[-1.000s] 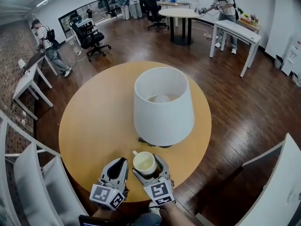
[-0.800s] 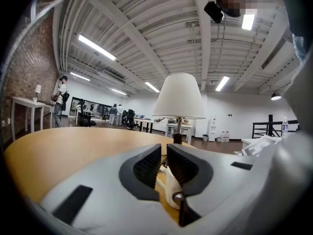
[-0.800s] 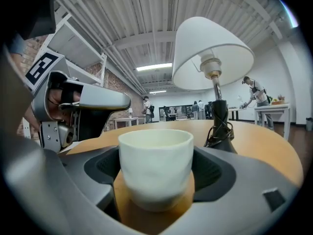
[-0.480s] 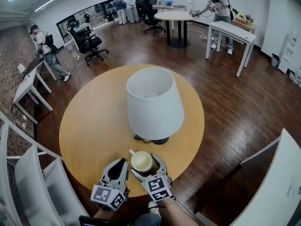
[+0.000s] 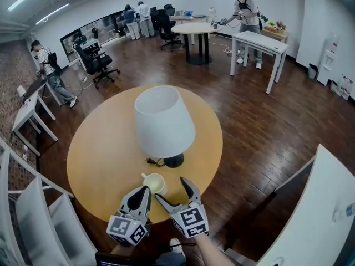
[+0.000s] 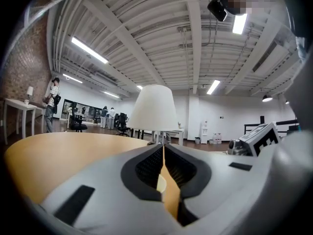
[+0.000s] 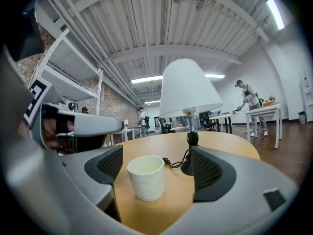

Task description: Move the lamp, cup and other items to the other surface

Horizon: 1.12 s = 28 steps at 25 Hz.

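Right gripper [image 5: 170, 188] is lined up on the cup [image 5: 155, 183] with no grip; left gripper [image 5: 143, 192] is shut and empty.
The cup stands upright near the table [image 5: 105, 148] edge, just ahead of the right gripper at the mouth of its jaws and offset toward its left jaw, with no pad touching it. Those jaws are wide apart and have just been closing a little. The cup handle points away-left. The left gripper sits just beside the cup, jaws pressed together on nothing. The lamp [image 5: 163, 123] is further ahead, slightly right. My read: right takes the cup, shifting left to centre it first.
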Each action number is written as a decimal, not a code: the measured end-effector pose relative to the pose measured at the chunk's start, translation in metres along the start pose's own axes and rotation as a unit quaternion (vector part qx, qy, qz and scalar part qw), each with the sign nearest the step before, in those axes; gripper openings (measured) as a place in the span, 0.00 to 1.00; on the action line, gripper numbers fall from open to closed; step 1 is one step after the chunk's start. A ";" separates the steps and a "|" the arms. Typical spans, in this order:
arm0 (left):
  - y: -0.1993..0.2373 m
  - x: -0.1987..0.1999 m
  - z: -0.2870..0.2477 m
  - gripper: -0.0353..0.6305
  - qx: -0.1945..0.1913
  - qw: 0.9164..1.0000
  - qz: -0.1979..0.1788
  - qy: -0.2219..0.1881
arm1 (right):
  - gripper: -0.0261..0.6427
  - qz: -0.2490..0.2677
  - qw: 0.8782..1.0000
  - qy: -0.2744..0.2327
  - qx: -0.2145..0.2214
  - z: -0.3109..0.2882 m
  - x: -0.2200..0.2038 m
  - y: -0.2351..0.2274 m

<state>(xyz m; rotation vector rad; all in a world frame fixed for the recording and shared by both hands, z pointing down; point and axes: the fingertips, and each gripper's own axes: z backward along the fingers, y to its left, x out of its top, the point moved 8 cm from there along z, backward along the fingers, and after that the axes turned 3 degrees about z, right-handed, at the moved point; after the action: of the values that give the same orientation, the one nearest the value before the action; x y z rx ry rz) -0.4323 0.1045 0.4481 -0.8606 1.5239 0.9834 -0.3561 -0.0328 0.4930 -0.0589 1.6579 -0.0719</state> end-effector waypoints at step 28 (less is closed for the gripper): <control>-0.378 0.022 -0.061 0.07 -0.391 0.920 -0.018 -0.008 | 0.04 0.075 0.955 -0.067 -0.280 0.384 0.103 -0.074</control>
<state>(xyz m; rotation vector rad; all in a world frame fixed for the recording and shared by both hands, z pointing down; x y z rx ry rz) -0.1167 -0.1022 0.3780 -1.4159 1.0713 1.6045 0.0171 -0.1195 0.3630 -0.3593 1.4977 0.5106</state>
